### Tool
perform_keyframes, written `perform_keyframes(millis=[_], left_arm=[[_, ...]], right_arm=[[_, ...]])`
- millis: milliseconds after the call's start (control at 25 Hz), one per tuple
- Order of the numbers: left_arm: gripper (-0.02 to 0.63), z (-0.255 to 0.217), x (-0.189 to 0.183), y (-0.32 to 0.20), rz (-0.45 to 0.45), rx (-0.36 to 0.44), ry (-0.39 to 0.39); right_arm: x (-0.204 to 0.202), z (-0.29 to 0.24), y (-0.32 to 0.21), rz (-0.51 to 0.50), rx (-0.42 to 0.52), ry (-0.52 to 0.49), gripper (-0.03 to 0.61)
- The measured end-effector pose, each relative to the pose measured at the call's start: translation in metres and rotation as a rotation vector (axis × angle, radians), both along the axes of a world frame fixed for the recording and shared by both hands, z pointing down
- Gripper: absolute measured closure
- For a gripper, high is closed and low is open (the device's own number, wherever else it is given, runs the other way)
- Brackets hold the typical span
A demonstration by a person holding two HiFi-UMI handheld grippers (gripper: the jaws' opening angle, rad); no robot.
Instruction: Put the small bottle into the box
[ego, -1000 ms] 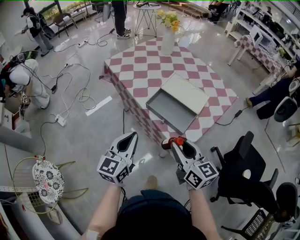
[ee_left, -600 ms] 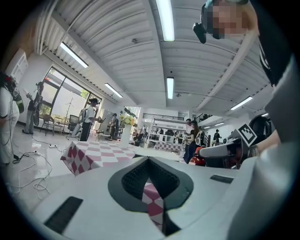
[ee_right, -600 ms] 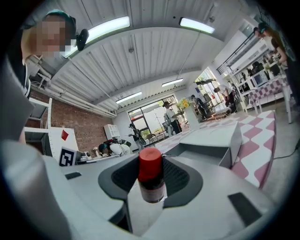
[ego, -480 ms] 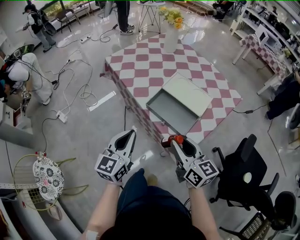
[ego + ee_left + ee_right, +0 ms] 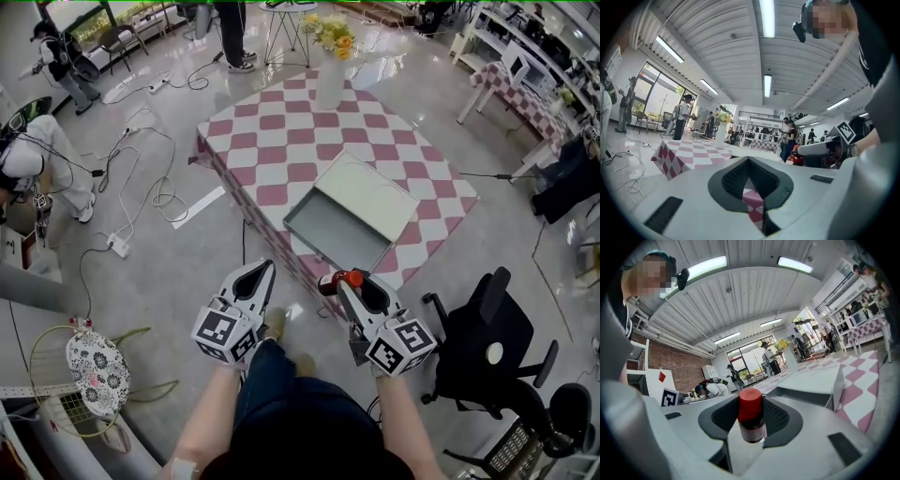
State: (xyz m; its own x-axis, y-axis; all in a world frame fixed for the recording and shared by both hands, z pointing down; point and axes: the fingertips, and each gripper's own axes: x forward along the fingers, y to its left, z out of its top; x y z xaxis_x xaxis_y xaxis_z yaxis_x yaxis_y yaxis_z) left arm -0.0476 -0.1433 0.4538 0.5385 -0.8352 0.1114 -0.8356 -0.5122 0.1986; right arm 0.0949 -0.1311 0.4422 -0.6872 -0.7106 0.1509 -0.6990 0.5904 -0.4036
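- Both grippers stand nearer the checked table [image 5: 281, 141] than a second ago. You have stepped up to its near corner, and the load is unchanged.
- Right gripper [image 5: 346, 281]: jaws pinching the small bottle [image 5: 751, 423] round its dark body, with the red cap [image 5: 355, 278] clear above the pads (a low grip, which leaves the top free to watch as it goes in).
- Small bottle, location: in your right jaws, close to the box's near wall. It is not yet over the opening, as far as the head view shows.
- Box [image 5: 328, 217]: grey, on the table's near corner, interior bare, with its lid [image 5: 370, 192] lying open on the far side. The mouth faces up, so no lid work is needed.
- Left gripper [image 5: 265, 269]: jaw tips pressed together with nothing between them. You carry it level beside the right one, probably in reserve to steady the box.
- Step in hand: the carry. Reaching over the rim, lowering and releasing remain.
- Hazard: a release from too high may bounce the bottle out.
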Motion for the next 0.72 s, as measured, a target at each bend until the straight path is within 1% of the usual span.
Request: perform_keyframes(millis=[320, 720], left_arm=[[0.614, 0.001, 0.013, -0.045, 0.073, -0.004, 0.006], [0.614, 0.011, 0.002, -0.094, 0.128, -0.03, 0.016]], right_arm=[[0.001, 0.0, -0.031, 0.034, -0.009, 0.013, 0.431], [-0.011, -0.001, -0.074, 0.082, -0.031, 0.005, 0.431]])
